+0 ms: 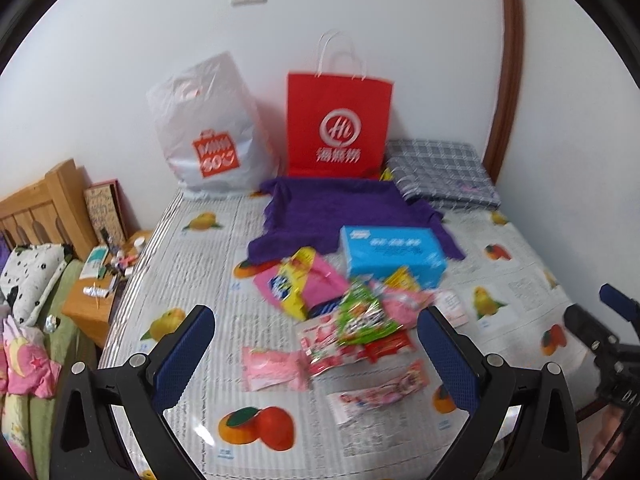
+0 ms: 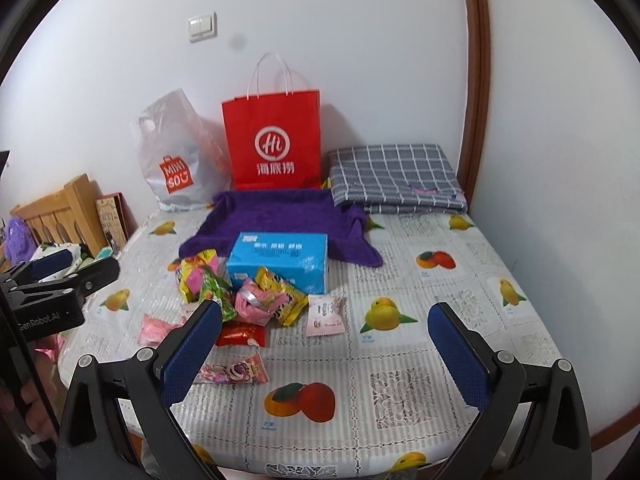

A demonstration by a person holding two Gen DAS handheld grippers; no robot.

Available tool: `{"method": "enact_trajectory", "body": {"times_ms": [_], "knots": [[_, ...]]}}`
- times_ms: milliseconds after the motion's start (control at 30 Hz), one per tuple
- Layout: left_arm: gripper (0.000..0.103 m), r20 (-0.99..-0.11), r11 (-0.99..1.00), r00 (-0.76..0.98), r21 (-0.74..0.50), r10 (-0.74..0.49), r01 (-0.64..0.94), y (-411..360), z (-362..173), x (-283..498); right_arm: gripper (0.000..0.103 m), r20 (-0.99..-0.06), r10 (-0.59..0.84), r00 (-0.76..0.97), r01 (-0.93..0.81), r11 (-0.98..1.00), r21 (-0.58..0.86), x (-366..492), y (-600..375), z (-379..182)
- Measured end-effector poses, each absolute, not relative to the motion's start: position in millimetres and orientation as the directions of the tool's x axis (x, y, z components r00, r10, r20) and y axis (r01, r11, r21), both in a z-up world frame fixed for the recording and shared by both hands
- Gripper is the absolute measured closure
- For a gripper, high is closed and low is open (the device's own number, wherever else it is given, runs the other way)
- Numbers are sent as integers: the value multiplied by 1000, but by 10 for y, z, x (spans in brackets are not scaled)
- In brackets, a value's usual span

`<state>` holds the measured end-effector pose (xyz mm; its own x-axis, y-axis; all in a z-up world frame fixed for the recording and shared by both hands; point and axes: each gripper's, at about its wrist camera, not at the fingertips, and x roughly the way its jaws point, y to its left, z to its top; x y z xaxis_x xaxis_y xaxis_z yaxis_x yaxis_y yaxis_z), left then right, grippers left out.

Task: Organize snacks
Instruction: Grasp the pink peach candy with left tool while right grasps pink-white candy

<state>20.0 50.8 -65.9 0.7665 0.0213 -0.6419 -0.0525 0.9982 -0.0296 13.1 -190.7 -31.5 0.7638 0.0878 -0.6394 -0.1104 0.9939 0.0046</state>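
Both grippers, left (image 1: 316, 344) and right (image 2: 325, 340), I read with jaws spread wide, gripping nothing. Snack packets (image 2: 244, 300) lie heaped mid-surface (image 2: 400, 364), touching the blue tissue box (image 2: 280, 260) at their 1 o'clock. Purple towel (image 2: 276, 220) behind; red bag (image 2: 276, 144) at 12 o'clock, against the wall

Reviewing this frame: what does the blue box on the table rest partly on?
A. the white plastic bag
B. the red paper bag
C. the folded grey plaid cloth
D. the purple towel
D: in the right wrist view the blue box sits with its rear edge over the front of the purple towel, while the plaid cloth and both bags stand farther back, apart from it.
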Motion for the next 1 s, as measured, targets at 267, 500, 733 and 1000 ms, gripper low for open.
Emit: {"method": "enact_trajectory", "body": {"times_ms": [267, 500, 733, 1000], "knots": [[2, -726, 995, 684, -2, 70, -104, 819, -1230, 387, 5, -698, 91, 711, -120, 993, 8, 374, -1868, -721], [2, -786, 995, 617, -35, 32, -97, 1003, -1693, 520, 5, -735, 87, 672, -124, 992, 4, 549, -1824, -1037], [2, -822, 995, 570, -46, 10, -83, 985, -2014, 726, 8, -754, 88, 651, -115, 993, 17, 683, -1841, -1257], [34, -810, 998, 585, 10, 48, -69, 961, -2179, 817, 8, -769, 107, 630, -82, 994, 72, 844, -1979, -1432]]}}
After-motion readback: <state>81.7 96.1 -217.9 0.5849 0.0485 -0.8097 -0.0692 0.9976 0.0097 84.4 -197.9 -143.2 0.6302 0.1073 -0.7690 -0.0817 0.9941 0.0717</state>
